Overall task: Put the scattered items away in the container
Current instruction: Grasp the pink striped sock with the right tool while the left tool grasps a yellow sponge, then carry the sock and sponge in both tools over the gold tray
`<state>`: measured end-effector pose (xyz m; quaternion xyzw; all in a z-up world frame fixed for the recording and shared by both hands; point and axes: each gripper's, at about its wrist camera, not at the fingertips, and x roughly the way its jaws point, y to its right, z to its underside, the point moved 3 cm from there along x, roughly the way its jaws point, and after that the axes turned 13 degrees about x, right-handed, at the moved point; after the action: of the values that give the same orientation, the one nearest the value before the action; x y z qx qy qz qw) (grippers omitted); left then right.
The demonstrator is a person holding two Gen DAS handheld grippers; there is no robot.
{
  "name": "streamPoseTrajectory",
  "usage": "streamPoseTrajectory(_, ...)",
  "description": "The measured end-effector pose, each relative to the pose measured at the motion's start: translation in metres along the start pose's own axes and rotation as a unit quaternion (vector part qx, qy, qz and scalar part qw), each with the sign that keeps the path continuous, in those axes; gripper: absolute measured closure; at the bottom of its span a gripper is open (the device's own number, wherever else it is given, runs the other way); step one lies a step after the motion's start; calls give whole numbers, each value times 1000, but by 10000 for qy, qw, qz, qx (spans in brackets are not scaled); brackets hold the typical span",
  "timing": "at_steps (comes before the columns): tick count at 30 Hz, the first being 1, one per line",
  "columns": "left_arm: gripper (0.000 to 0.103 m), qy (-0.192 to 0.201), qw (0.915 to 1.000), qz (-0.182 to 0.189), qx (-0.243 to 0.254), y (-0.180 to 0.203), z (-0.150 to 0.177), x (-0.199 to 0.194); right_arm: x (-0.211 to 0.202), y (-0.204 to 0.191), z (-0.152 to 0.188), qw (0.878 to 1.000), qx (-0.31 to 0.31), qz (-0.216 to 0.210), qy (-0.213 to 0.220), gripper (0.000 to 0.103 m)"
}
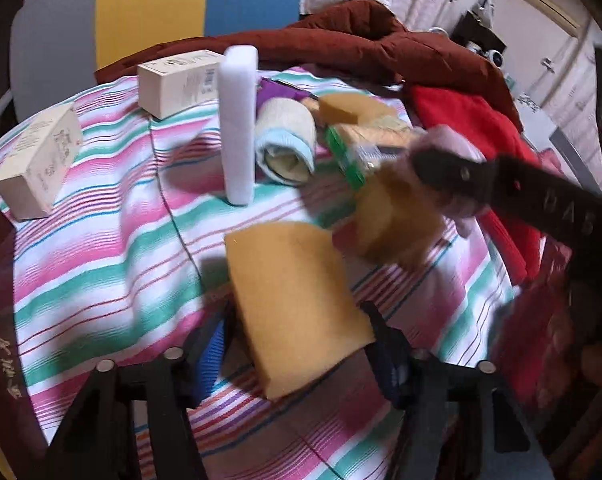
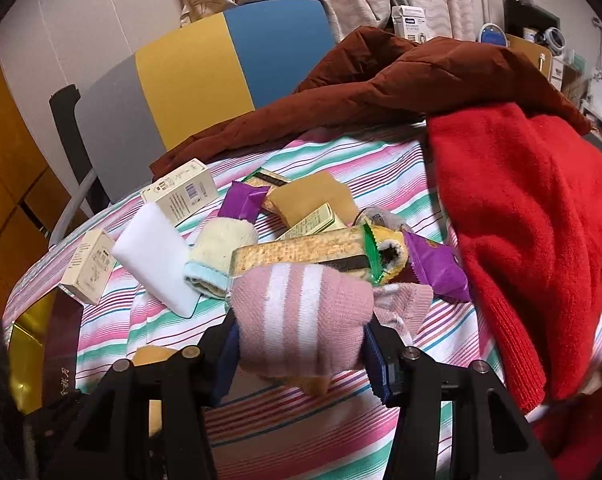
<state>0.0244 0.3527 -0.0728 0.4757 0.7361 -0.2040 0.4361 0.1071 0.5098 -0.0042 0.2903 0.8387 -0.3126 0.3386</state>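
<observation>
Right wrist view is showing the right gripper (image 2: pixel 301 336) clenching a rolled pink-and-white striped sock (image 2: pixel 301 320) over the striped tabletop cloth (image 2: pixel 301 440). The left gripper (image 1: pixel 297 344) is straddling a flat mustard-yellow sponge (image 1: pixel 293 312) — whether it is squeezing it, I cannot tell. No container is showing, so tidying is looking barely begun: three cream cardboard boxes (image 2: pixel 181 192) and two purple wrappers (image 2: pixel 243 200) are lying scattered.

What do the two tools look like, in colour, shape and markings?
Both are black, angular frames. The left tool has two fingers with ribbed blue pads, and small round silver bolt heads on its black triangular struts. The right tool has the same build: dark blue ribbed pads and silver bolts. From the left camera, its long black body shows pale letters, too blurred to read. No cables or sleeves are visible.
</observation>
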Motion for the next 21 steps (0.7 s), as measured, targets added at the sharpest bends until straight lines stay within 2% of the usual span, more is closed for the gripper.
streamPoseTrajectory(6, 50, 136, 9998, 156, -42, -4, 8, -3, -1, -12, 4, 9996, -274, -96, 25, 49)
streamPoseTrajectory(10, 54, 214, 9989, 334, -259, -13, 12, -9, 0, -21, 10, 9989, -432, -176, -50, 49)
streamPoseTrajectory(16, 55, 293, 9987, 245, -331, -18, 24, -22, 1, -33, 16, 9968, -689, -379, -113, 49)
streamPoseTrajectory(21, 55, 388, 9985, 200, -340, -23, 32, -35, 5, -43, 26, 9942, -840, -584, -337, 49)
